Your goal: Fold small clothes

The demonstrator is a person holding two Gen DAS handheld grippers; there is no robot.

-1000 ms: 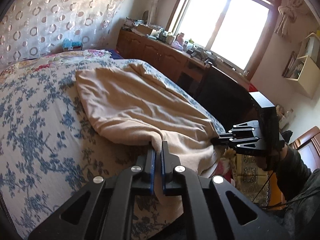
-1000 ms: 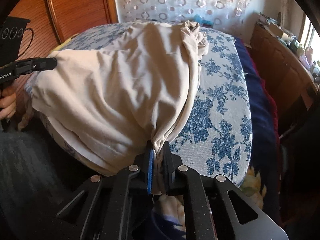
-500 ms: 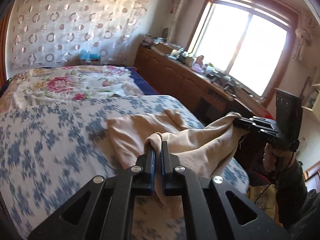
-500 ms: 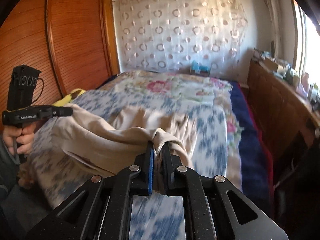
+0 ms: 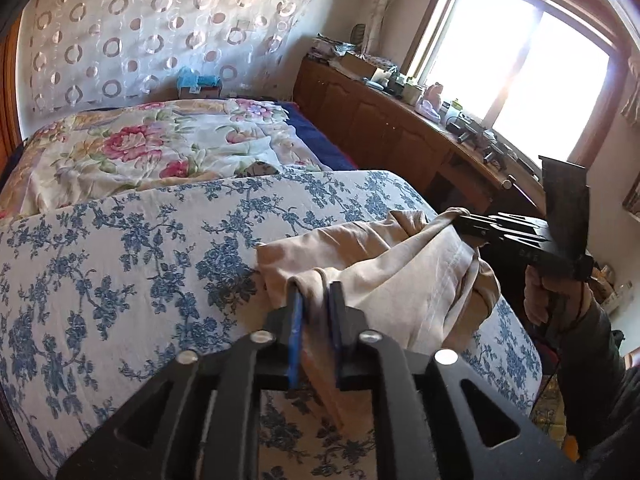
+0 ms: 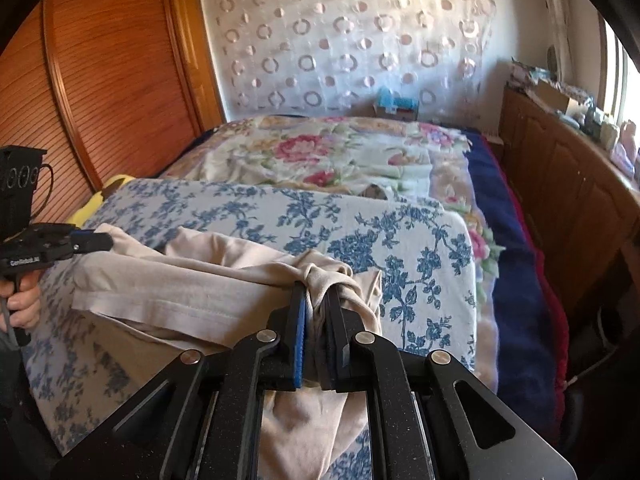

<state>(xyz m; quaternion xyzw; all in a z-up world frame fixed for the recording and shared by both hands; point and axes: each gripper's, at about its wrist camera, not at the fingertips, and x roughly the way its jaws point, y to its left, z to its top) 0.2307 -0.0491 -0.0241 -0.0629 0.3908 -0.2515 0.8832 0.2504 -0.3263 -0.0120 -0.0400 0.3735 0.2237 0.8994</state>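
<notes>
Beige garment (image 5: 400, 280) lies bunched on the blue-floral bedspread (image 5: 132, 264), near the bed's foot edge, a doubled hem stretched between the two tools. Left hand-held gripper (image 5: 314, 308): jaws opening, a fold of the beige cloth still sits between the blue pads, which look slack on it rather than pressing. Right hand-held gripper (image 6: 316, 312): jaws pressed together, pinching a knot of the same garment's edge. In the right wrist view the left tool's body, at the bed's left edge, carries white lettering, too small and blurred to read; the black box above it shows pale round marks, unreadable. A person's hand (image 5: 538, 296) in a dark sleeve grips the right tool's handle. Farther up the bed a pink-flowered quilt (image 6: 320, 152) covers the head end, with a dark blue blanket (image 6: 508, 240) along the right edge.
</notes>
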